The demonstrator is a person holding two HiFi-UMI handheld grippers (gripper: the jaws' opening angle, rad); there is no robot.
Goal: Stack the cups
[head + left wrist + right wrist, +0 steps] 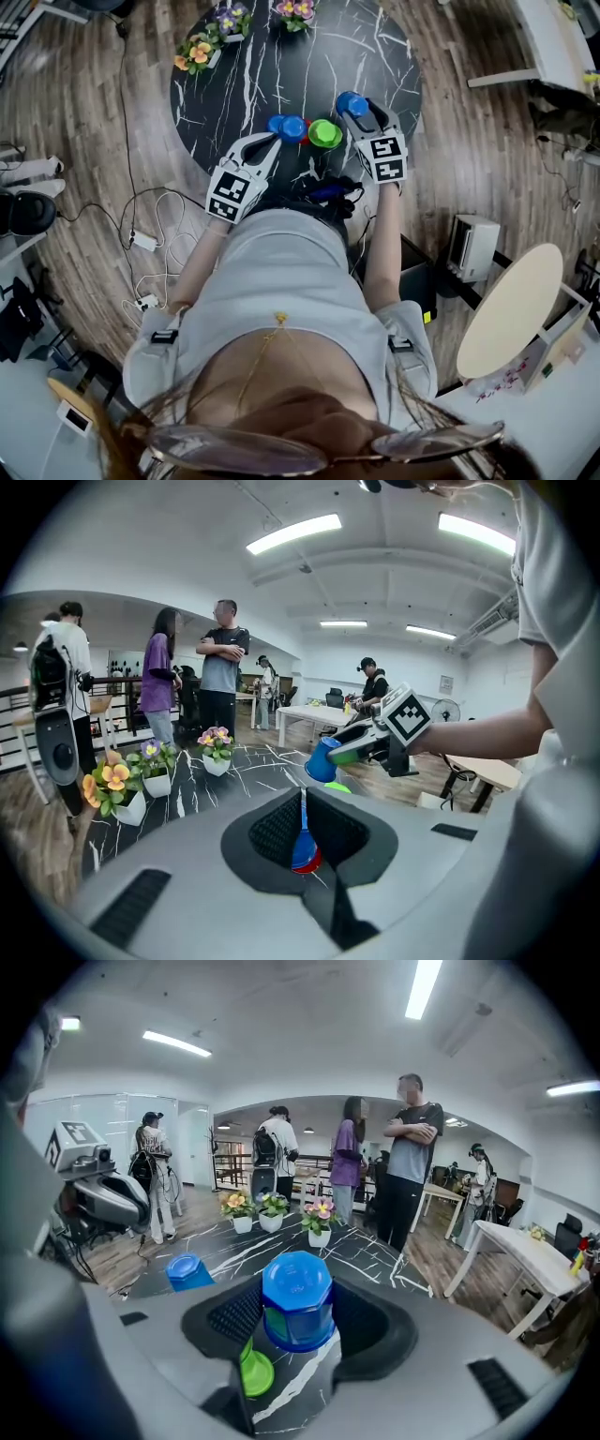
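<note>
My right gripper is shut on an upside-down blue cup, held in the air above the black marble table. Just below it a green cup stands on the table. My left gripper is shut, pinching the thin wall of another blue cup that has a red cup showing at its base. From the left gripper view the right gripper and its blue cup hang over the green cup.
Three small flower pots stand at the table's far edge. Cables and a power strip lie on the wood floor to the left. Several people stand beyond the table. A white table is at the right.
</note>
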